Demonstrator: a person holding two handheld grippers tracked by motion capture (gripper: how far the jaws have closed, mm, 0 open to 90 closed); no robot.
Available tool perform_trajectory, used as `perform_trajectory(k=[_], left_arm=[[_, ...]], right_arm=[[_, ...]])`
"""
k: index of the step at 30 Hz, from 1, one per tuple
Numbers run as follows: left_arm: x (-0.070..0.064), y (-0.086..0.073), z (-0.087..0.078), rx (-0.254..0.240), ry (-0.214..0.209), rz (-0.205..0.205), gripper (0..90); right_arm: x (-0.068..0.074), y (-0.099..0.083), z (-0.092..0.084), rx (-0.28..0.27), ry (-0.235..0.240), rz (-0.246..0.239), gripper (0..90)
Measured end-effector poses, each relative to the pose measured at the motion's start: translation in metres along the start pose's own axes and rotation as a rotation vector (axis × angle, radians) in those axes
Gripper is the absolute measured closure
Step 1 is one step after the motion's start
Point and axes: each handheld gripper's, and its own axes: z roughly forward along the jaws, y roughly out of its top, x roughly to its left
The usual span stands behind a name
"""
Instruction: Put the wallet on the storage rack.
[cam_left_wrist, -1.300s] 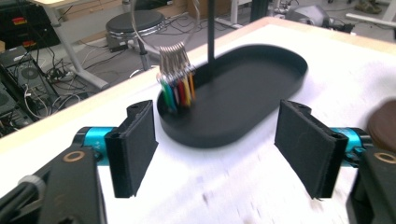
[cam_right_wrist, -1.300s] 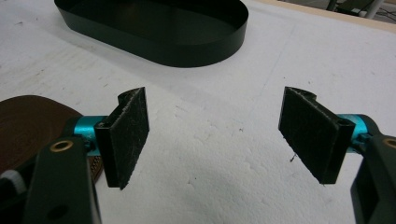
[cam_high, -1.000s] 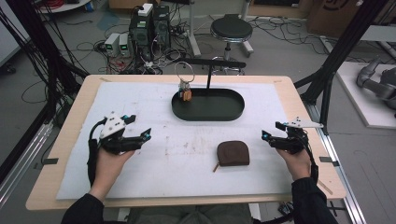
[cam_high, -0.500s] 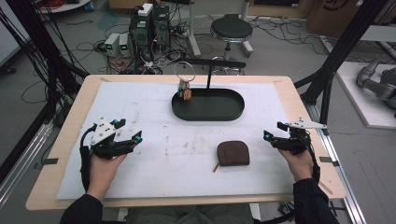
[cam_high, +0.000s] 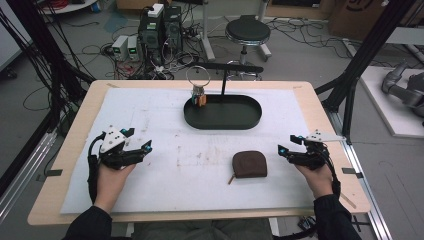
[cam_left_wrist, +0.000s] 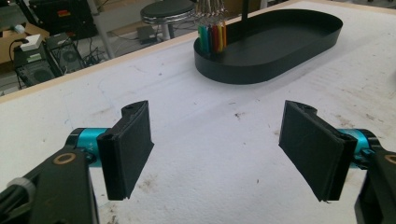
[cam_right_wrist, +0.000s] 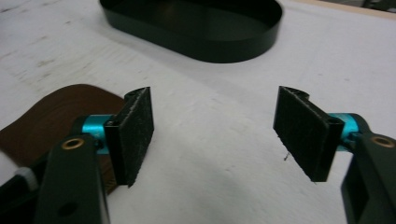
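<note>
A black oval tray (cam_high: 250, 122) sits at the middle back of the white mat, with a thin post and a ring of coloured keys (cam_high: 199, 97) at its left end. The tray (cam_left_wrist: 280, 46) and keys (cam_left_wrist: 212, 36) lie ahead of my left gripper (cam_left_wrist: 219, 149), which is open and empty. In the high view the left gripper (cam_high: 139, 144) rests at the left of the mat. A brown leather pouch (cam_high: 249, 164) lies right of centre. My right gripper (cam_high: 286, 145) rests to the pouch's right, open and empty (cam_right_wrist: 215, 135), with the pouch (cam_right_wrist: 46, 121) behind its left jaw.
The white mat (cam_high: 165, 165) covers most of the wooden table (cam_high: 330, 130). Behind the table stand a stool (cam_high: 247, 31), computer cases (cam_high: 160, 25) and loose cables on the floor. Black frame posts (cam_high: 367, 55) rise at the table's right.
The left gripper has drifted slightly left and toward the table's front. The right gripper has shifted only a little. Both stay open; pouch and tray have not moved.
</note>
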Motion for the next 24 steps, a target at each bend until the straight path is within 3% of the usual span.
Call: perform_trajectory(k=[2,3,5,9,13,14,17,24], left_arm=[[-0.002,0.0,0.003,0.006,-0.006,0.004,25.2],[-0.002,0.0,0.003,0.006,-0.006,0.004,25.2],[-0.004,-0.001,0.005,0.021,-0.009,0.019,25.4],[-0.005,-0.001,0.005,0.023,-0.012,0.023,25.5],[-0.005,-0.002,0.006,0.031,-0.016,0.021,25.5],[-0.005,-0.002,0.007,0.031,-0.017,0.016,25.5],[-0.006,-0.002,0.009,0.038,-0.02,0.026,25.7],[-0.007,-0.003,0.01,0.045,-0.022,0.033,26.0]], right_arm=[[0.008,0.001,0.008,0.029,0.047,-0.023,35.5],[0.008,0.001,0.008,0.029,0.047,-0.023,35.5],[0.016,0.001,0.017,0.075,0.107,-0.056,36.7],[0.021,0.001,0.022,0.104,0.138,-0.072,36.9],[0.022,0.001,0.025,0.125,0.174,-0.056,36.9],[0.021,0.0,0.026,0.138,0.213,-0.042,36.7],[0.021,-0.002,0.029,0.162,0.247,-0.025,34.0],[0.02,-0.006,0.04,0.229,0.25,0.04,33.4]])
